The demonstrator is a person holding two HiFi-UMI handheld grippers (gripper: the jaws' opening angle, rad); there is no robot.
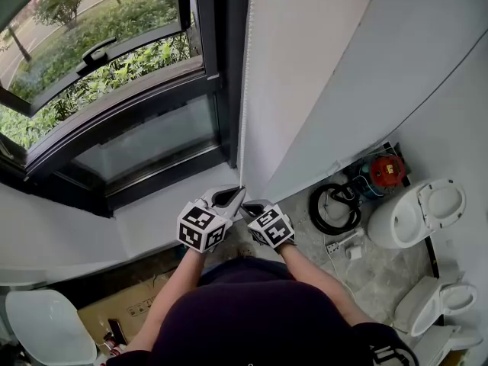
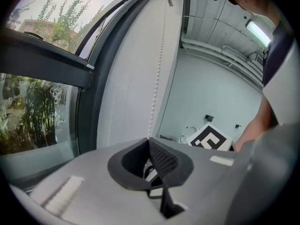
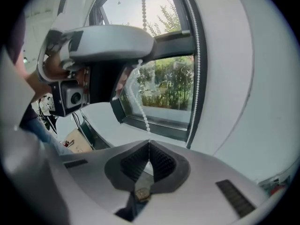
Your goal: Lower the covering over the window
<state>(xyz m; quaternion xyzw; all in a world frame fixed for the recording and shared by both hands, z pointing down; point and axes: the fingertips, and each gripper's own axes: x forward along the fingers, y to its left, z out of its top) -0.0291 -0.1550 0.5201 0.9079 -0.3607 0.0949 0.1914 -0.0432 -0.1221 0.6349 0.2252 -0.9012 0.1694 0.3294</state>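
The white roller blind (image 1: 305,67) hangs over the right part of the window (image 1: 114,90), whose left panes stay bare. A white bead chain (image 1: 242,90) runs down the blind's left edge. My left gripper (image 1: 237,192) is shut on the chain, with the beads (image 2: 157,78) rising straight from its closed tips (image 2: 149,139). My right gripper (image 1: 245,207) sits just below and to the right, also shut on the chain (image 3: 143,111), which stretches up to the left gripper (image 3: 108,36) above it. A second strand (image 3: 199,55) hangs beside the blind (image 3: 239,78).
A pale sill (image 1: 164,208) lies under the window. On the floor at right stand two toilets (image 1: 415,212) (image 1: 435,303), a coiled black hose (image 1: 335,204) and a red device (image 1: 387,168). A cardboard box (image 1: 122,307) and a white lid (image 1: 46,326) lie at lower left.
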